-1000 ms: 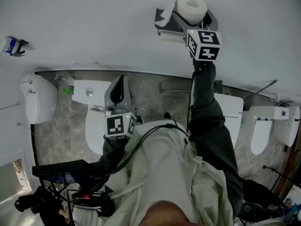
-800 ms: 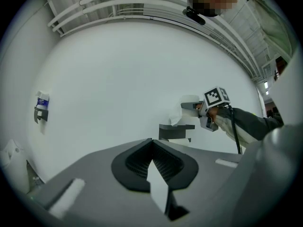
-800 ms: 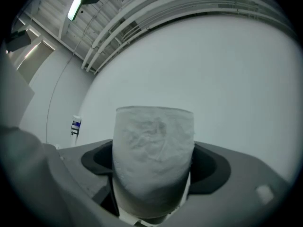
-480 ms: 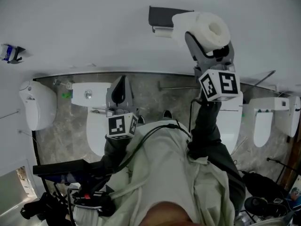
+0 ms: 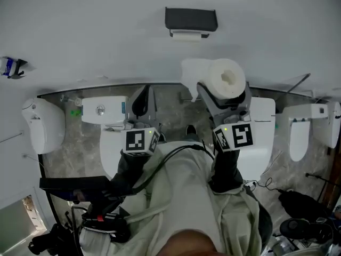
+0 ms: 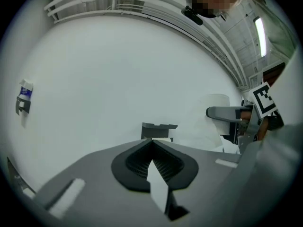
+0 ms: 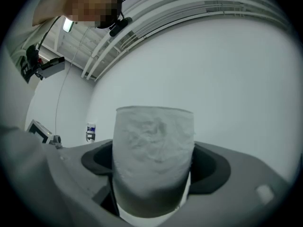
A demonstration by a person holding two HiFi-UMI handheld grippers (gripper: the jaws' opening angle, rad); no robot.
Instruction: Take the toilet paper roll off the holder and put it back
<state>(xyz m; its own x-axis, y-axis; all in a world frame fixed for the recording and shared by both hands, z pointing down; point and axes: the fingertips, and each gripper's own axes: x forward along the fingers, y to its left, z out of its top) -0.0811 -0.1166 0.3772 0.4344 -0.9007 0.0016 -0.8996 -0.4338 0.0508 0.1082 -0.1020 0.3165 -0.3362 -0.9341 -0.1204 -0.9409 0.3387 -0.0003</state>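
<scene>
Held the left gripper (image 5: 141,97) closed on nothing. Left the wall holder (image 5: 191,20) bare. Clamped the toilet paper roll (image 5: 226,79) in the right gripper (image 5: 226,97), well below that holder. Looked past removal; next called for raising and aligning the roll.

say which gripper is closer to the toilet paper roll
Right. The right gripper is clamped on the toilet paper roll; the left gripper sits apart to its left, shut and empty.
</scene>
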